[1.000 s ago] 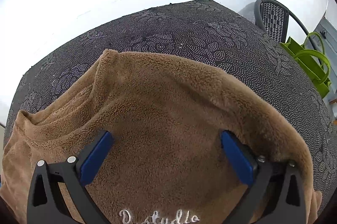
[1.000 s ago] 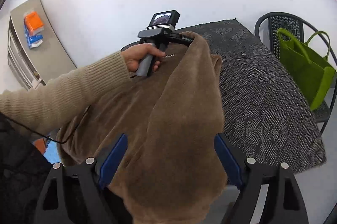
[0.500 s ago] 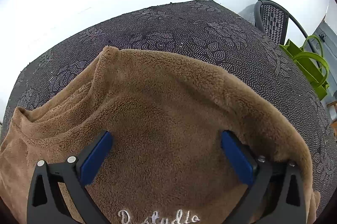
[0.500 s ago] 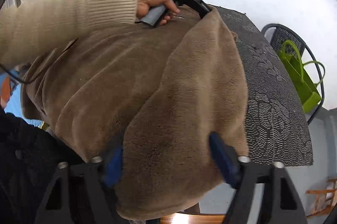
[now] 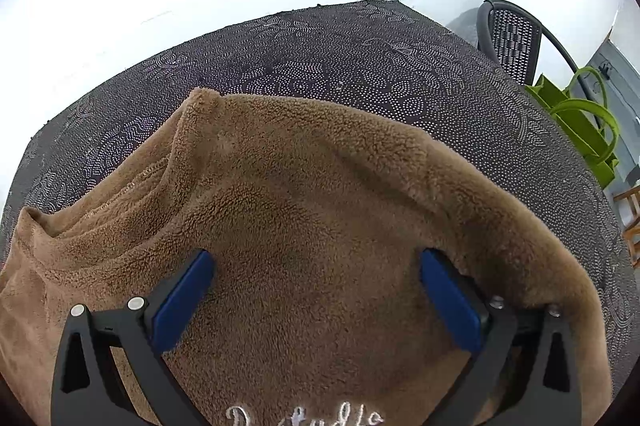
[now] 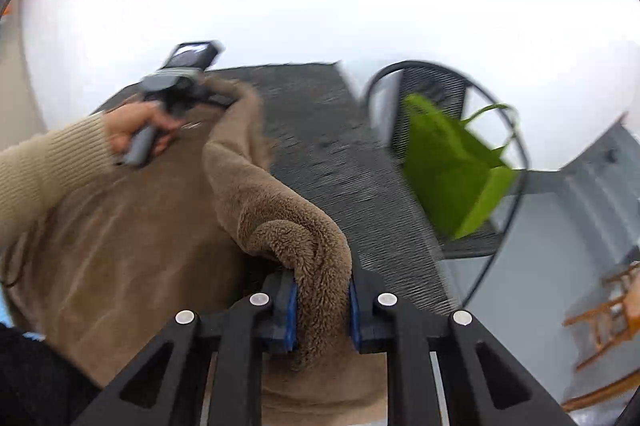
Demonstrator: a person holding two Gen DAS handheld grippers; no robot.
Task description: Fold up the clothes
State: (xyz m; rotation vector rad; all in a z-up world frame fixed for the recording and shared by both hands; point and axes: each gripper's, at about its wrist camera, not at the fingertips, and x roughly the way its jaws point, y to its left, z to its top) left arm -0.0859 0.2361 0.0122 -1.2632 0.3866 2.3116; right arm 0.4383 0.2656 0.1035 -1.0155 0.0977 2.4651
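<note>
White embroidered lettering (image 5: 304,416) on the brown fleece (image 5: 320,226) is cut off by the left wrist view's lower edge and cannot be read in full. In the right wrist view the far hand (image 6: 138,130), the green bag (image 6: 452,166) and the chair (image 6: 436,86) are smeared by motion blur. The blue pads of the right tool (image 6: 320,310) are largely hidden by the bunched fleece pinched between them.

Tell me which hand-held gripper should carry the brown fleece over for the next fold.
Right, probably. The right hand-held gripper has just been closing and now pinches the fleece edge. The left hand-held gripper stands open over the flat cloth.
</note>
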